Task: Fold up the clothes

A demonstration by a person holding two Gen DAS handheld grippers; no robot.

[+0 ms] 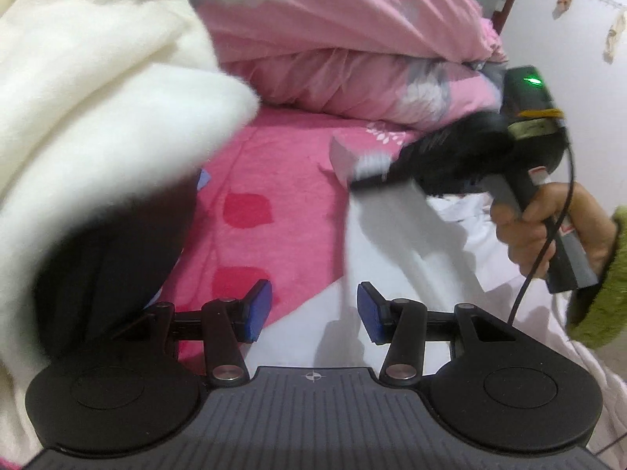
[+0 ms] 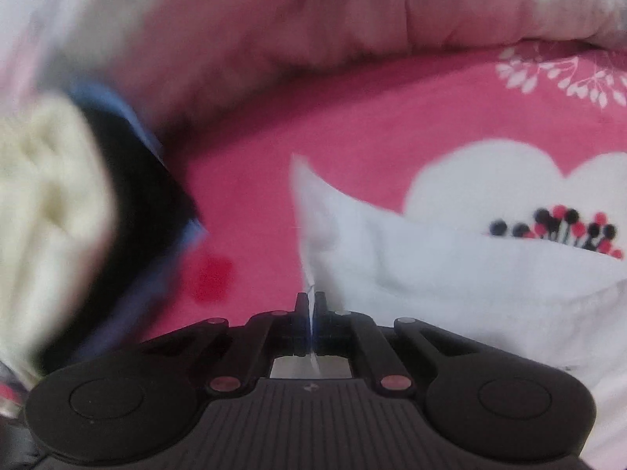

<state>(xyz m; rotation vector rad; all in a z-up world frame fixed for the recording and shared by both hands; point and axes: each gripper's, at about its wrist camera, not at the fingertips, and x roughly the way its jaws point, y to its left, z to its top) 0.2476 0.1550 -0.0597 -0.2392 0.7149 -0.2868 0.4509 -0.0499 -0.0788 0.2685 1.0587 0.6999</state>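
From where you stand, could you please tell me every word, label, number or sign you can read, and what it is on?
No word or number can be read in either view.
Red and white label on the handle of the right claw's tool: too blurred to read.
Crosshair mark on the left claw's base: a symbol only, no text.
White garment and pink bedsheet: printed patterns, no lettering.

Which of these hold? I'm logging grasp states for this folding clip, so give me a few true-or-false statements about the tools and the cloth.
1. The right tool is shut on the white garment. True.
2. The left tool grips the cream fabric. False: it is open, holding nothing.
3. The bedsheet is pink. True.
4. The white garment lies flat. False: one edge is lifted.
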